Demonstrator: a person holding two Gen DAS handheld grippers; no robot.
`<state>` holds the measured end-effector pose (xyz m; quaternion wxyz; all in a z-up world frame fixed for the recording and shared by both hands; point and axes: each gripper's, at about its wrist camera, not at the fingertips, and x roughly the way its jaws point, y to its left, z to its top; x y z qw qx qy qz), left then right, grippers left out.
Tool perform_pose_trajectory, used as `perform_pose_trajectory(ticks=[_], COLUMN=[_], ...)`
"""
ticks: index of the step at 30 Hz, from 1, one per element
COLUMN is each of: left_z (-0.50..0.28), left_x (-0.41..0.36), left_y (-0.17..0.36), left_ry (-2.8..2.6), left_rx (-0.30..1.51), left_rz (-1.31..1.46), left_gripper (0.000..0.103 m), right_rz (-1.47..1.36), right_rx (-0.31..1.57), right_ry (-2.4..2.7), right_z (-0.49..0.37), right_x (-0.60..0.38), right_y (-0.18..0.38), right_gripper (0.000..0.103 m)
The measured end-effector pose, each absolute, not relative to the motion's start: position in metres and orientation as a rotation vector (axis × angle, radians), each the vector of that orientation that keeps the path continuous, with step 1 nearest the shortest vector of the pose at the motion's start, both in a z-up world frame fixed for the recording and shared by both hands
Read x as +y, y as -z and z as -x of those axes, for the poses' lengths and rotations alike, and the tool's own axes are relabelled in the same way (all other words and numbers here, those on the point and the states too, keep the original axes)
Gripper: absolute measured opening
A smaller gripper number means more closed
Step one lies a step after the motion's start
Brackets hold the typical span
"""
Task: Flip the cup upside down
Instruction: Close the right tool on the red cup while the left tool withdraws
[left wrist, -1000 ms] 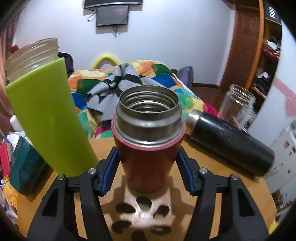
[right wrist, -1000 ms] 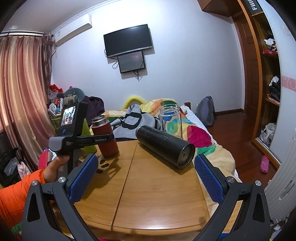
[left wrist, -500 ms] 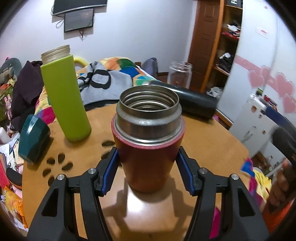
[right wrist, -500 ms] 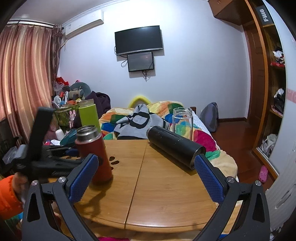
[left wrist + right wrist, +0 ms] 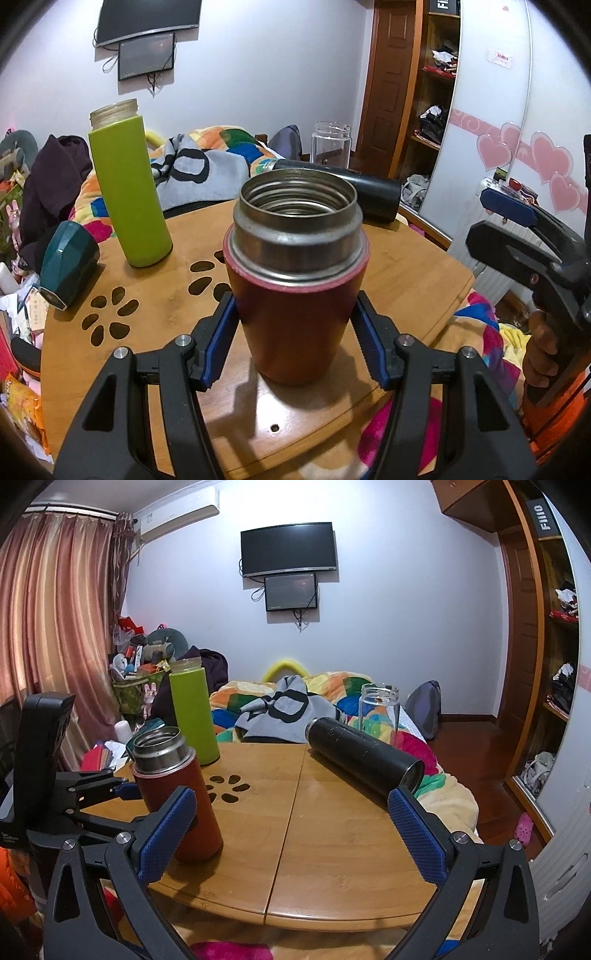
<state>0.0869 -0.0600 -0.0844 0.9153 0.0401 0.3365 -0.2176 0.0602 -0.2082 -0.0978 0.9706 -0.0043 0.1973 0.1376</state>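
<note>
A red cup with a steel open mouth stands upright, held near the front edge of the round wooden table. My left gripper is shut on its lower body, blue pads on both sides. The cup also shows in the right wrist view, with the left gripper behind it. My right gripper is open and empty, above the table's front edge, to the right of the cup. It appears in the left wrist view at the far right.
A green bottle stands upright at the back left. A black flask lies on its side at the back right, next to a glass jar. A teal object lies at the table's left edge. A bed is behind.
My left gripper has carried the red cup away from the green bottle and the paw-print cutouts toward the table's front edge. The right gripper has stayed open.
</note>
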Motion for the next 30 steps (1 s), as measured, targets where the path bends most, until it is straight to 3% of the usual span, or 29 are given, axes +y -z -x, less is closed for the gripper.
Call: perform_pose_trajectory(ticks=[4, 8, 16, 21, 24, 29, 30], left_z=[-0.083, -0.066, -0.054, -0.074, -0.09, -0.111, -0.114], left_x=[-0.054, -0.033, 0.012, 0.018, 0.014, 0.007, 0.006], left_y=[0.081, 0.069, 0.061, 0.076, 0.085, 0.096, 0.097], left_ry=[0.454, 0.449, 0.283, 0.267, 0.278, 0.341, 0.361], left_rx=[0.701, 0.648, 0.564, 0.584, 0.604, 0.64, 0.643], left_rz=[-0.057, -0.015, 0.009, 0.022, 0.012, 0.038, 0.048], left_gripper=[0.065, 0.082, 0.082, 0.052, 0.033, 0.011, 0.01], right_rz=[0.026, 0.053, 0.091, 0.125, 0.147, 0.135, 0.143], right_rx=[0.41, 0.415, 0.435, 0.465, 0.498, 0.529, 0.527], right_ry=[-0.3, -0.337, -0.466, -0.512, -0.522, -0.564, -0.567], right_z=[-0.062, -0.063, -0.073, -0.084, -0.093, -0.099, -0.098], right_x=[-0.202, -0.192, -0.154, -0.13, -0.12, -0.117, -0.116], right_y=[0.103, 0.113, 0.14, 0.153, 0.159, 0.163, 0.163], right_gripper=[0.103, 0.103, 0.103, 0.098, 0.083, 0.061, 0.058])
